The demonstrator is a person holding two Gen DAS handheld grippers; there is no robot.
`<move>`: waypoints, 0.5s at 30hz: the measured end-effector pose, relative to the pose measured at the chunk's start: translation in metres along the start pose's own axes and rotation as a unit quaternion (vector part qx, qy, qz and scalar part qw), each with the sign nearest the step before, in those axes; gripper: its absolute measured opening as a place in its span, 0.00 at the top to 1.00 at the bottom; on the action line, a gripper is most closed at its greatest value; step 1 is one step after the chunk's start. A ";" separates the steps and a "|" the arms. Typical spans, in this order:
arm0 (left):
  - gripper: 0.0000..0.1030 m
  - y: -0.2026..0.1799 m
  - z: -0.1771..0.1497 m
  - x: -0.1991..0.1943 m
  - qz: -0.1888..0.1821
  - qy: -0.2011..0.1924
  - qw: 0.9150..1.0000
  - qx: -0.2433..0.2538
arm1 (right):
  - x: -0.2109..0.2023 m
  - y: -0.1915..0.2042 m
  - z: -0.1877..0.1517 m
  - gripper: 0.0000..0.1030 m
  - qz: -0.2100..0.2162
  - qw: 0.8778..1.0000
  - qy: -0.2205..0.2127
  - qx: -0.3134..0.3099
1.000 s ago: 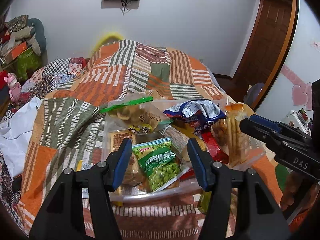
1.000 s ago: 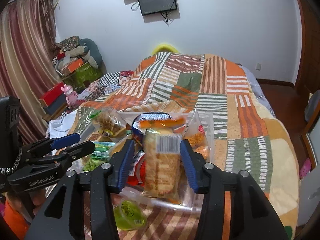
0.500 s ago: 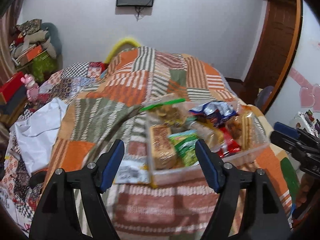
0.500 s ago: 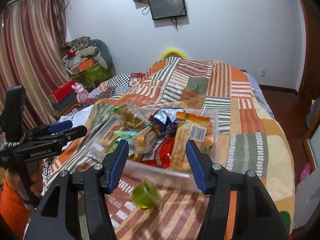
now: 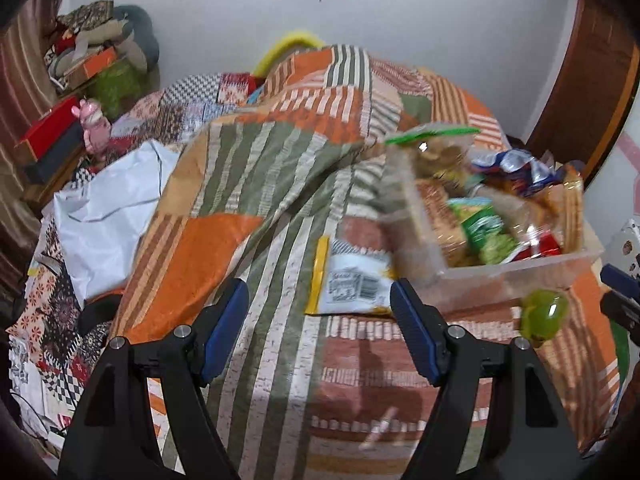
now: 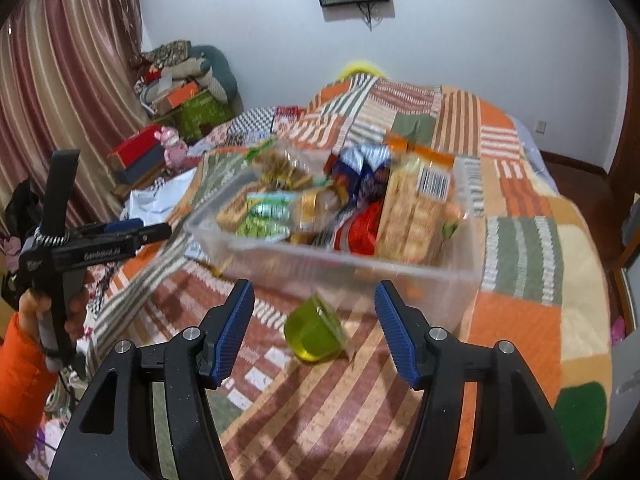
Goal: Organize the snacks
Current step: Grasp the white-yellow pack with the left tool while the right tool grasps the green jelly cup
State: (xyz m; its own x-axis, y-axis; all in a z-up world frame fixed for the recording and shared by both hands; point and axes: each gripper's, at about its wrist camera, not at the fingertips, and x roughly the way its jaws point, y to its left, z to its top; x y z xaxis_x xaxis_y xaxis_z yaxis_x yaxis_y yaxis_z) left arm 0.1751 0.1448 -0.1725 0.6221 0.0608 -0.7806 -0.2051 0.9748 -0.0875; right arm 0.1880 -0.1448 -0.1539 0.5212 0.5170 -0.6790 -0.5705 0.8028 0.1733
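Left gripper (image 5: 320,312): jaws apart, nothing between pads; widened over the last second, lately steady. Below it, striped patchwork blanket (image 5: 260,208). White-and-yellow snack packet (image 5: 352,284) lies flat on blanket at frame centre, just beside clear plastic bin (image 5: 512,272) at right.

Right gripper (image 6: 314,328): jaws have just been opening, empty. Green jelly cup (image 6: 314,336) sits on blanket between its fingers, untouched, just in front of bin (image 6: 360,276) at frame centre. Bin packed with snack packs: cracker pack (image 6: 416,216) upright at right, green pea bag (image 6: 266,216) at left.
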 end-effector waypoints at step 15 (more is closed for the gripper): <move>0.29 -0.006 0.008 0.064 -0.036 0.040 0.999 0.001 | 0.036 0.001 -0.019 0.43 0.010 0.998 0.061 0.000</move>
State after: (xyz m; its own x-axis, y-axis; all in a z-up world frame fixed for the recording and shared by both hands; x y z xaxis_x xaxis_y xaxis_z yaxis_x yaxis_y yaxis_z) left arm 0.2223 0.1442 -0.2165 0.5729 -0.0272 -0.8192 -0.1604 0.9764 -0.1445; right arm 0.1944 -0.1313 -0.1920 0.4295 0.4924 -0.7570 -0.5797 0.7931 0.1869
